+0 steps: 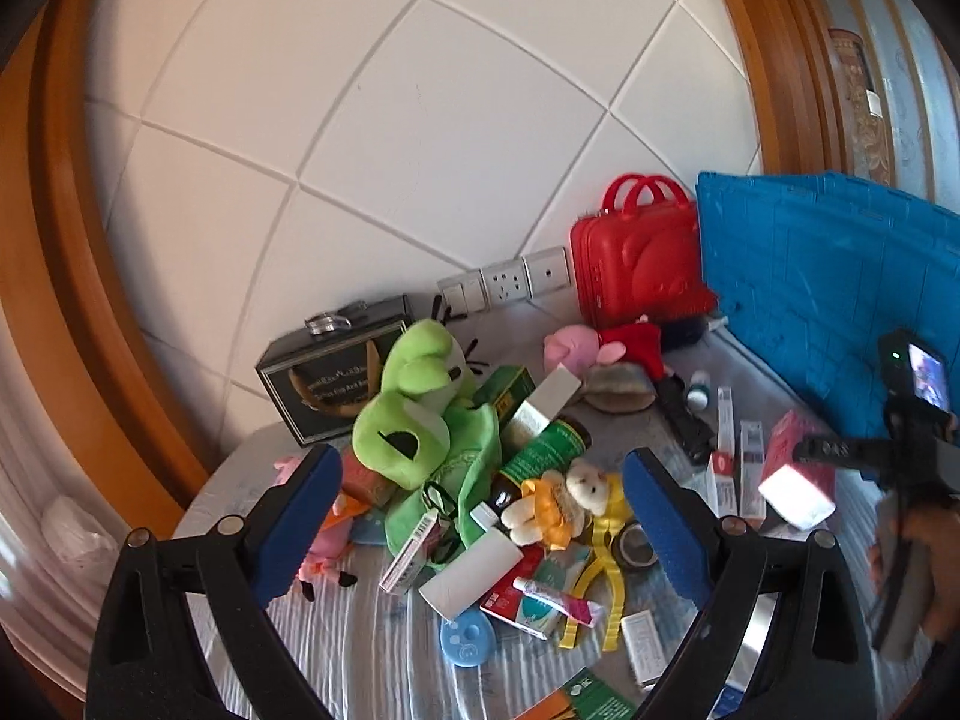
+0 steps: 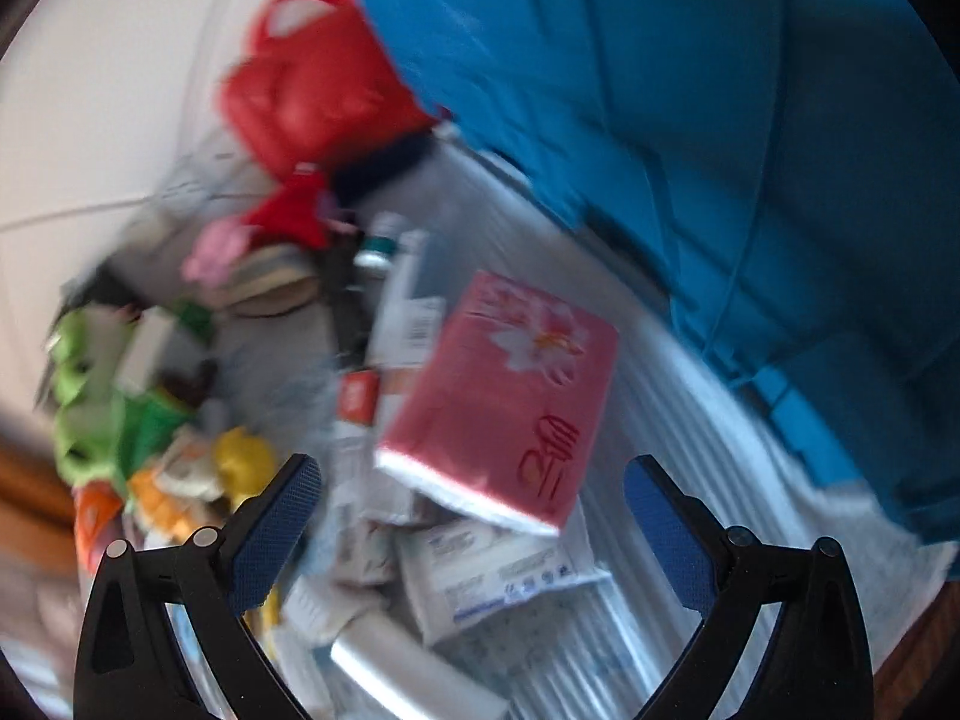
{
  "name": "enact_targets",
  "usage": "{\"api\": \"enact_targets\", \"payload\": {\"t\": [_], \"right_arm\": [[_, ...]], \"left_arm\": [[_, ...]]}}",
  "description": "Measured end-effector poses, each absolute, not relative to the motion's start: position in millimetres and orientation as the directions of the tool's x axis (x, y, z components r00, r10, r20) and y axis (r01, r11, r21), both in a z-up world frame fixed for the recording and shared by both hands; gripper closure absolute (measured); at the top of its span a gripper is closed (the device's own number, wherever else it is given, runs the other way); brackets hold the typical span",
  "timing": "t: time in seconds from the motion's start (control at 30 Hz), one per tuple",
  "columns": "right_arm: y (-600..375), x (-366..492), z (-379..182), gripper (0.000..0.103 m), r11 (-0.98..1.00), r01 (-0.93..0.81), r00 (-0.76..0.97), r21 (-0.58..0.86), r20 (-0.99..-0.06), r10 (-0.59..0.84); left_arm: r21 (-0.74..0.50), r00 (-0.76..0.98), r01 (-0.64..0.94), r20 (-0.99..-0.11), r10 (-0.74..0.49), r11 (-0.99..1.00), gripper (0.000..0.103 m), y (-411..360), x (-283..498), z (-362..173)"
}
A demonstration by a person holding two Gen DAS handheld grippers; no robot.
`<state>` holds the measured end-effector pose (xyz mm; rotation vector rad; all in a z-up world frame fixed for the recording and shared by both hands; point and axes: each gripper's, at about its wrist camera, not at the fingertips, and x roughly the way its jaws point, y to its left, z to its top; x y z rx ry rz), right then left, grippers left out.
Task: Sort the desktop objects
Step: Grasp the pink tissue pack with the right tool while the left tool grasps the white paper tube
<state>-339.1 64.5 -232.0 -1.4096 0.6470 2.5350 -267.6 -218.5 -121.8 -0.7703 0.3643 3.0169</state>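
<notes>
A pile of small objects lies on the striped table cloth (image 1: 360,630): a green plush frog (image 1: 414,402), a small cream teddy (image 1: 564,498), a white tube (image 1: 471,570), a dark bottle (image 1: 540,450) and medicine boxes. My left gripper (image 1: 480,516) is open and empty above the pile. A pink tissue pack (image 2: 510,402) lies tilted on boxes ahead of my right gripper (image 2: 474,516), which is open and empty. The pack (image 1: 798,474) and the right gripper's body (image 1: 900,456) also show in the left wrist view. The right wrist view is blurred.
A blue crate (image 1: 822,276) stands at the right, also in the right wrist view (image 2: 720,120). A red toy case (image 1: 636,252) and wall sockets (image 1: 510,282) are at the back. A dark box (image 1: 330,384) stands back left. A pink pig plush (image 1: 594,348) lies nearby.
</notes>
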Motion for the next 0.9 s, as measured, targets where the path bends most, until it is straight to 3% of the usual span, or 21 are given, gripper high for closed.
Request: {"api": "enact_targets", "payload": {"t": [0.1,0.37,0.57,0.7,0.73,0.8,0.87,0.9], "right_arm": [[66.1,-357.0,-249.3,0.001,-0.894,-0.386,-0.516,0.229,-0.856,0.004],[74.7,-393.4,-282.7,0.001,-0.895,-0.397,-0.467,0.206,-0.884,0.004],[60.1,-398.6,-282.7,0.006,-0.969,-0.195,-0.48,0.151,-0.876,-0.04],[52.7,-397.9,-282.6,0.006,-0.978,-0.167,-0.478,0.129,-0.877,-0.034],[52.0,-398.6,-282.6,0.005,-0.977,-0.169,-0.476,0.131,-0.879,-0.036],[49.9,-401.1,-282.1,0.005,-0.977,-0.167,-0.471,0.13,-0.881,-0.037],[48.7,-401.9,-281.5,0.005,-0.978,-0.163,-0.469,0.129,-0.883,-0.038],[48.5,-401.4,-281.8,0.005,-0.978,-0.162,-0.47,0.129,-0.882,-0.038]], "left_arm": [[0.224,-0.868,-0.086,-0.495,-0.037,-0.971,0.007,-227.9,-277.6,-134.6],[0.262,-0.809,-0.17,-0.588,-0.017,-0.95,0.007,-272.1,-304.8,-193.0],[0.191,-0.702,-0.358,-0.7,0.129,-0.914,0.007,-303.7,-327.2,-250.9],[0.196,-0.636,-0.499,-0.744,0.203,-0.844,0.008,-297.8,-363.1,-278.4],[0.193,-0.621,-0.524,-0.753,0.217,-0.83,0.01,-296.3,-370.2,-285.0],[0.176,-0.567,-0.578,-0.789,0.237,-0.797,0.032,-292.8,-386.4,-303.9],[0.139,-0.503,-0.608,-0.829,0.244,-0.782,0.045,-293.2,-396.0,-320.5],[0.138,-0.493,-0.615,-0.836,0.241,-0.776,0.045,-293.4,-397.3,-326.9]]}}
